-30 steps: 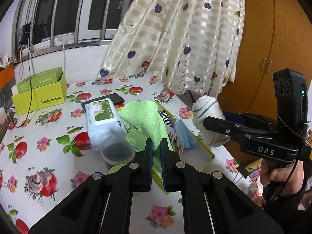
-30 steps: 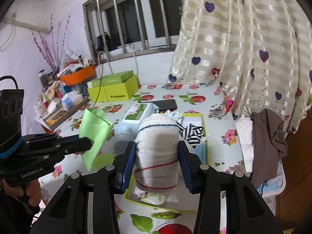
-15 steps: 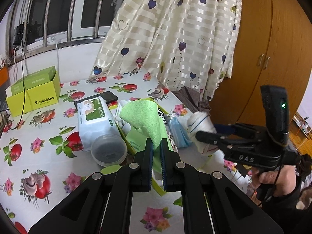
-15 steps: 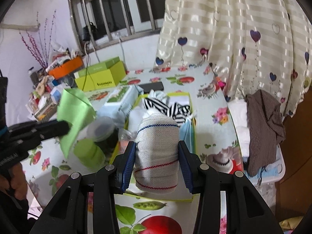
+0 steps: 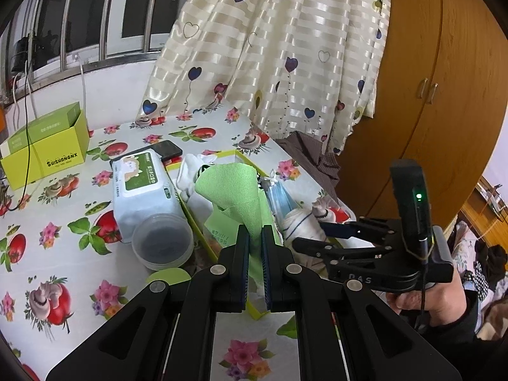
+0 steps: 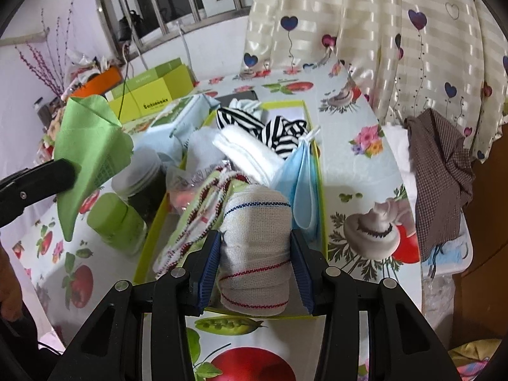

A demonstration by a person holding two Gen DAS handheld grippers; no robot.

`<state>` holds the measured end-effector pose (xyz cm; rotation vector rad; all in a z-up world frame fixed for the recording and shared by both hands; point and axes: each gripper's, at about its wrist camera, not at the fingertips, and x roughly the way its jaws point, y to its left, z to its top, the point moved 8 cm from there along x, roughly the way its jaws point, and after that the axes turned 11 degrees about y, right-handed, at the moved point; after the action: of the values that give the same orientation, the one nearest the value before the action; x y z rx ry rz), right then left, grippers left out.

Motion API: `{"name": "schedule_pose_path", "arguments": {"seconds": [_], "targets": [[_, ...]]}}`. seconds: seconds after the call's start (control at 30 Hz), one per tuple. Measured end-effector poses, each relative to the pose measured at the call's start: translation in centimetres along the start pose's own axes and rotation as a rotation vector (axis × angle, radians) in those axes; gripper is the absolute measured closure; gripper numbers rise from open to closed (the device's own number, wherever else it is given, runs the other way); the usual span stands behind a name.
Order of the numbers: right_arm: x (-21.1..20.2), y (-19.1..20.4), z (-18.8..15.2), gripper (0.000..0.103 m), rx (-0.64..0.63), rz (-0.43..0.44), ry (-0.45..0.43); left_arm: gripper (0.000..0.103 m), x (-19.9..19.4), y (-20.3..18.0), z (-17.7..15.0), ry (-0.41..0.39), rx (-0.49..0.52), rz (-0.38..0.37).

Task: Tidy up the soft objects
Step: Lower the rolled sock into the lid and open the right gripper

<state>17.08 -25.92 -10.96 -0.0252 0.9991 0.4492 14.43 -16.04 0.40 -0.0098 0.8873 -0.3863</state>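
Note:
My left gripper [image 5: 254, 238] is shut on a green cloth [image 5: 236, 197] and holds it above the yellow-green box [image 5: 250, 162]; the cloth also shows in the right wrist view [image 6: 87, 136]. My right gripper [image 6: 256, 241] is shut on a rolled white cloth with blue and red stripes [image 6: 255, 247], low over the near end of the box [image 6: 320, 190]. The roll also shows in the left wrist view [image 5: 300, 225]. The box holds striped black-and-white fabric [image 6: 282, 130], white cloths and a blue face mask [image 6: 301, 184].
A wet-wipes pack [image 5: 143, 190], a round plastic tub [image 5: 162, 244] and a green-lidded jar [image 6: 116, 219] stand left of the box. A phone [image 5: 166, 150] and a yellow carton [image 5: 44, 155] lie further back. A brown checked cloth [image 6: 441, 171] hangs at the table's right edge.
My right gripper has lowered the rolled cloth towards the near end of the box. My left gripper has drifted closer to the box, still holding the green cloth.

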Motion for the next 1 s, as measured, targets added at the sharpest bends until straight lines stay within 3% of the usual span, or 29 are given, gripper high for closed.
{"name": "schedule_pose_path", "arguments": {"seconds": [0.37, 0.53, 1.0], "targets": [[-0.2, -0.3, -0.1, 0.056, -0.004, -0.005, -0.003, 0.095, 1.5, -0.8, 0.2, 0.028, 0.015, -0.012], [-1.3, 0.0, 0.2, 0.048, -0.015, -0.005, -0.036, 0.095, 1.7, -1.2, 0.7, 0.025, 0.028, -0.016], [-2.7, 0.1, 0.8, 0.048, -0.014, 0.011, -0.087, 0.095, 4.5, -1.1, 2.9, 0.054, 0.046, -0.007]]}}
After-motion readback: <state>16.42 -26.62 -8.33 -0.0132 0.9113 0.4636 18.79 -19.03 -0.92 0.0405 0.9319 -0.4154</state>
